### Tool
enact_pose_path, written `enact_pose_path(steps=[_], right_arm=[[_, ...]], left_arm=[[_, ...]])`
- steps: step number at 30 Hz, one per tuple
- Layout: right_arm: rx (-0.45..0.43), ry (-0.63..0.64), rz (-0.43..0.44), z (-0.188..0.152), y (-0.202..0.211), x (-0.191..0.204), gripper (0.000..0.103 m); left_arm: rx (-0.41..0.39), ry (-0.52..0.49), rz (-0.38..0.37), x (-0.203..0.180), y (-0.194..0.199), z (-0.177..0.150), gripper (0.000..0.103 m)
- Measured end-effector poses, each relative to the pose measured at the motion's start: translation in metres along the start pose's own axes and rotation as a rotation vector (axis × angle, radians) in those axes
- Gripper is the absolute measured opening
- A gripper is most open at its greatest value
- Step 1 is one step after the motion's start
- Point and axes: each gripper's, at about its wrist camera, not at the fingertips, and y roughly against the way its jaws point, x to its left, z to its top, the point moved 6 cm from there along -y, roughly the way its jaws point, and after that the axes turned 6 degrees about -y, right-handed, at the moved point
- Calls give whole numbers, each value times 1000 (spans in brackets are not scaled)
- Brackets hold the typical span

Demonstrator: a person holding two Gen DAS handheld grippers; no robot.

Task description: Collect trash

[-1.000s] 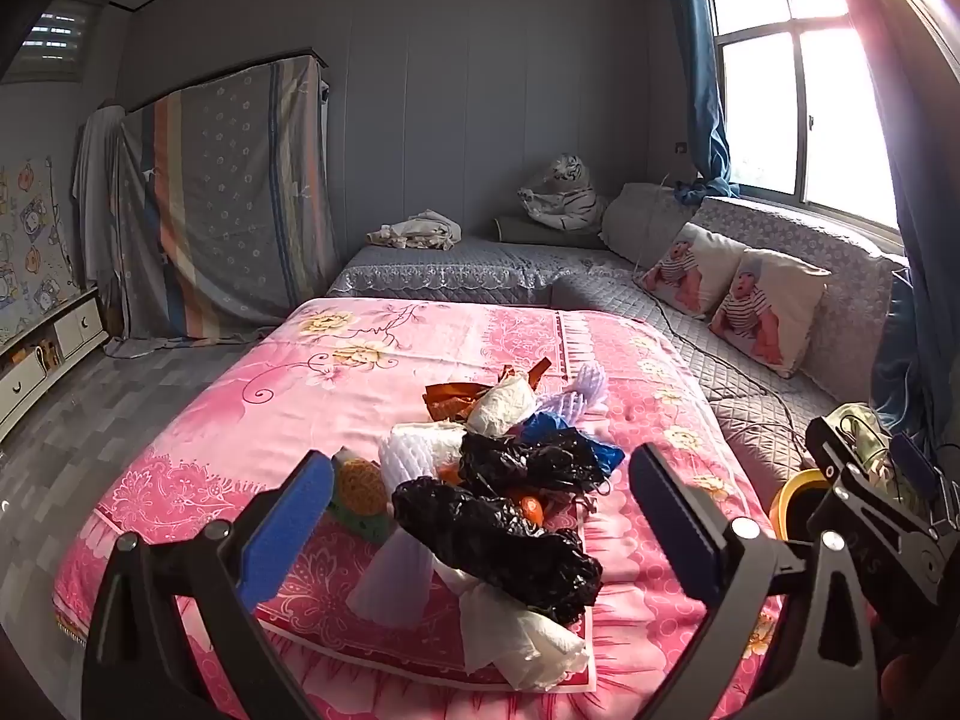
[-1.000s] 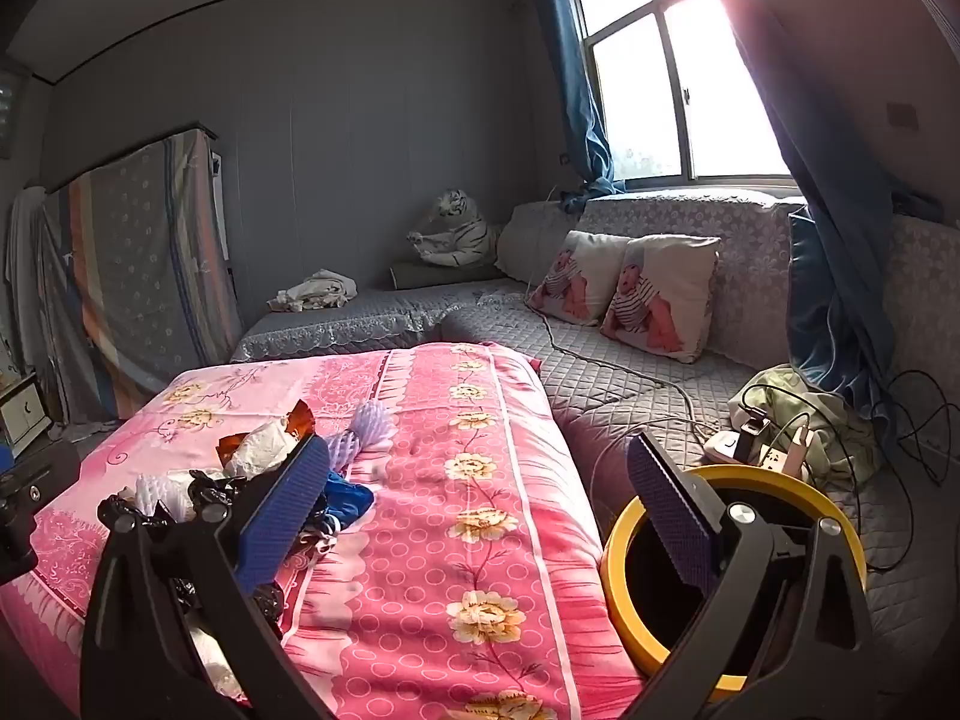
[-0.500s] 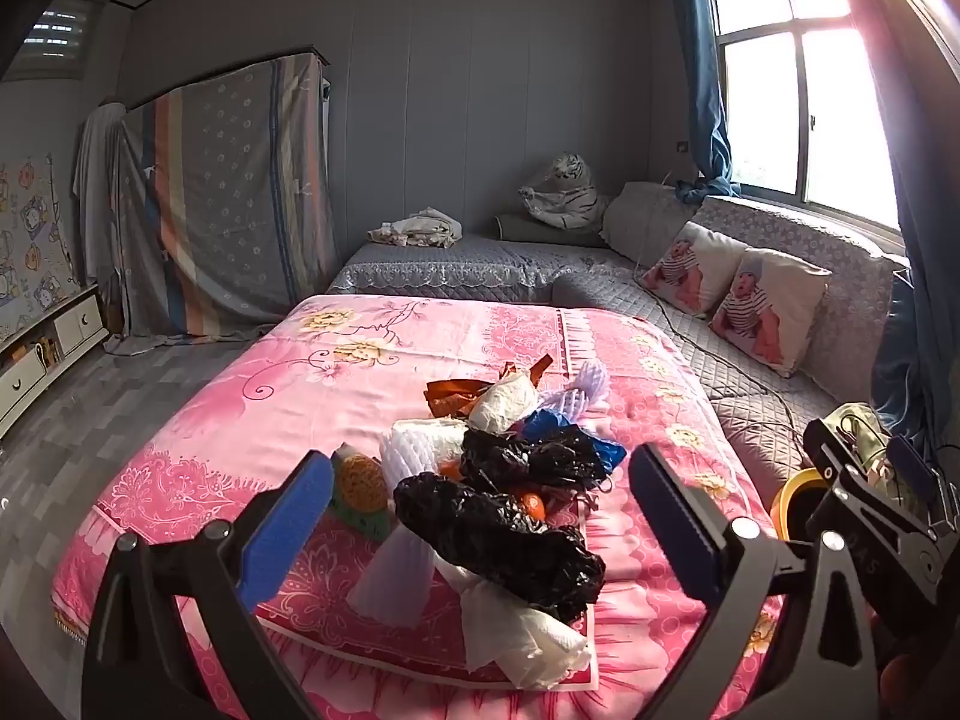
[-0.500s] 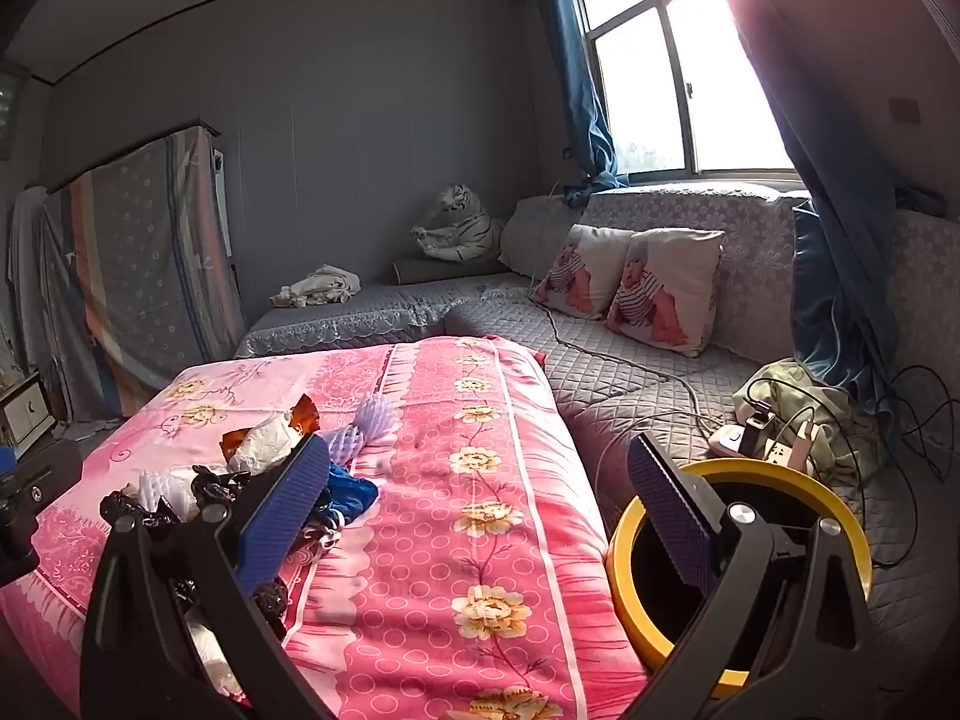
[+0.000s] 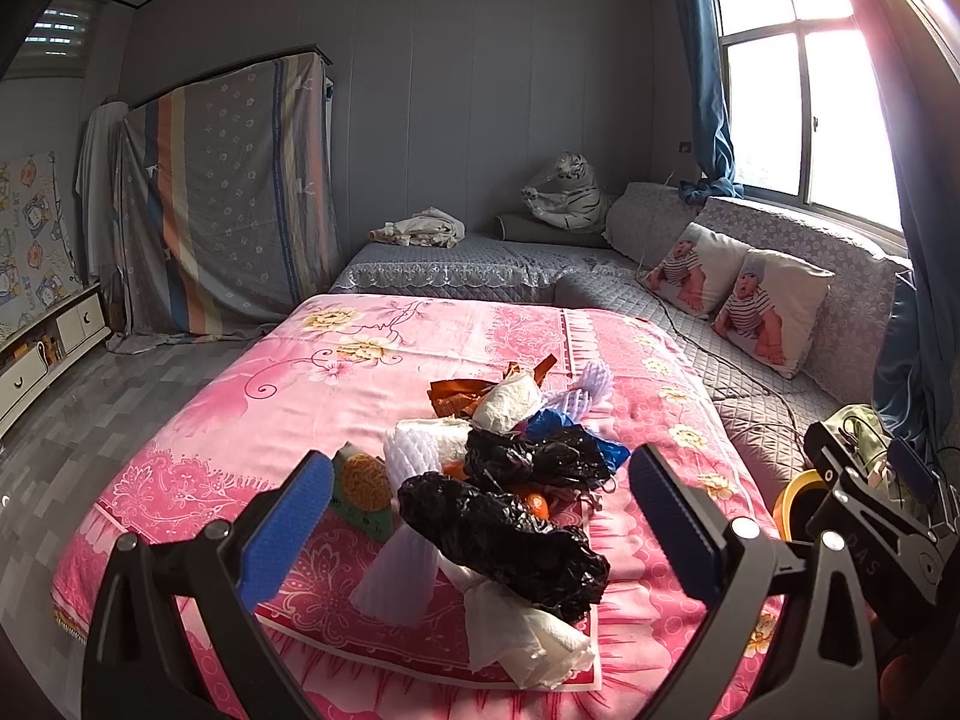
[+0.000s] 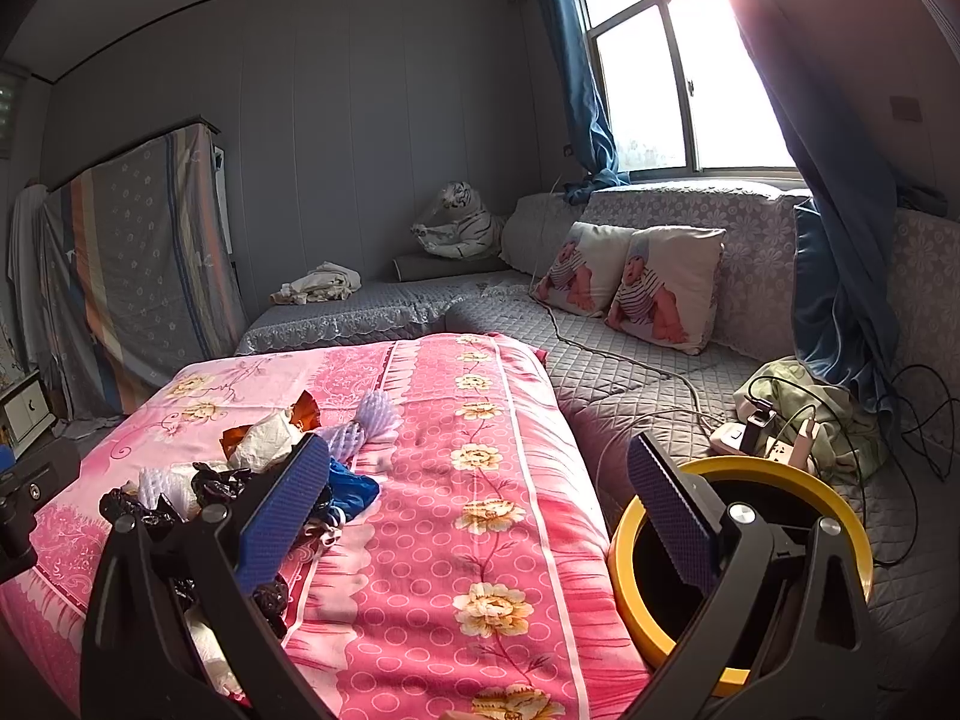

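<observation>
Both tongs gape wide and hold nothing. The left gripper (image 5: 480,516) hangs over the trash pile (image 5: 504,480) — black bags, white paper, blue plastic — heaped on the pink bedspread (image 5: 240,420). The right gripper (image 6: 480,510) has the pile at nine o'clock and the yellow-rimmed bin (image 6: 624,588) at four o'clock, beside the bed.

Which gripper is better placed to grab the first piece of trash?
Left. The open left gripper faces the trash pile, its jaws framing the black bag. The right gripper points beside the pile, near the bin.
</observation>
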Motion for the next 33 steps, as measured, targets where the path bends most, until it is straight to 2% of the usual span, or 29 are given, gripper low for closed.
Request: enact_pose_path(steps=[33], right_arm=[[9, 0, 1, -4, -3, 0, 95]], left_arm=[[7, 8, -2, 6, 0, 0, 95]])
